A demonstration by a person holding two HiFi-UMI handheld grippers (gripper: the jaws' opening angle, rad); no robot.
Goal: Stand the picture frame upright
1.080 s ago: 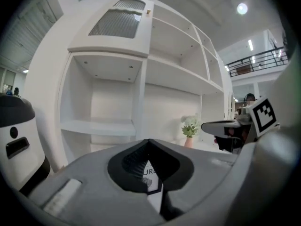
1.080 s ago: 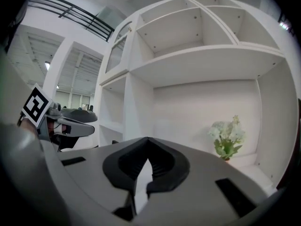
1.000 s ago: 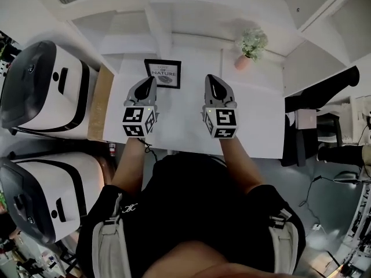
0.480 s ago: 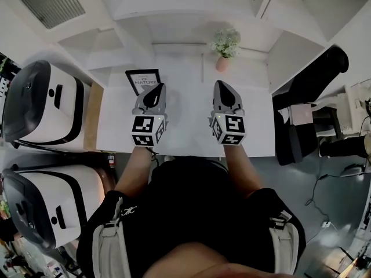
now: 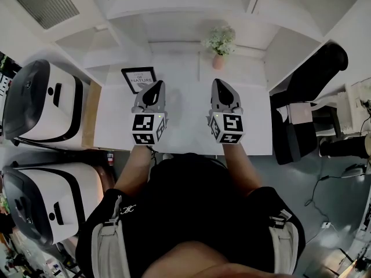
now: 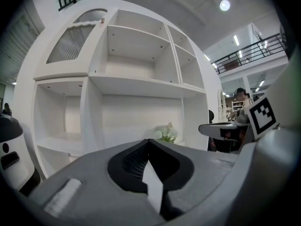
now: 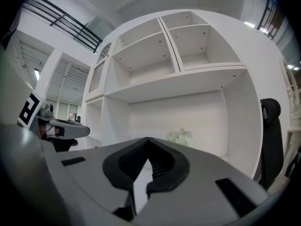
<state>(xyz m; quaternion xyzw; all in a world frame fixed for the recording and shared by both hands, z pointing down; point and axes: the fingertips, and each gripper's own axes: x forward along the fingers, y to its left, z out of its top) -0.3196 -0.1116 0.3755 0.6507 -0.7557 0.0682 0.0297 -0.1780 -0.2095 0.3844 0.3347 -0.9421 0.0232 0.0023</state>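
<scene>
The black picture frame [image 5: 138, 79] with a white print lies flat, face up, at the far left of the white table [image 5: 185, 126]. My left gripper [image 5: 156, 86] hovers just to the right of it, apart from the frame, jaws shut and empty. My right gripper [image 5: 221, 84] is level with it over the table's middle, also shut on nothing. In the left gripper view the closed left gripper [image 6: 149, 143] points at the shelf unit and the frame is out of sight. The right gripper [image 7: 148, 141] in its own view shows the same.
A small plant in a pink pot [image 5: 219, 43] stands at the table's back, also seen as the plant [image 6: 164, 133] and the plant [image 7: 181, 136]. White open shelves [image 5: 191, 4] rise behind. A black chair [image 5: 310, 83] stands right, two white machines [image 5: 40, 100] left.
Both grippers have moved forward over the table, side by side. The frame, before just ahead of the left gripper's tip, now lies to its left. Jaws stayed shut.
</scene>
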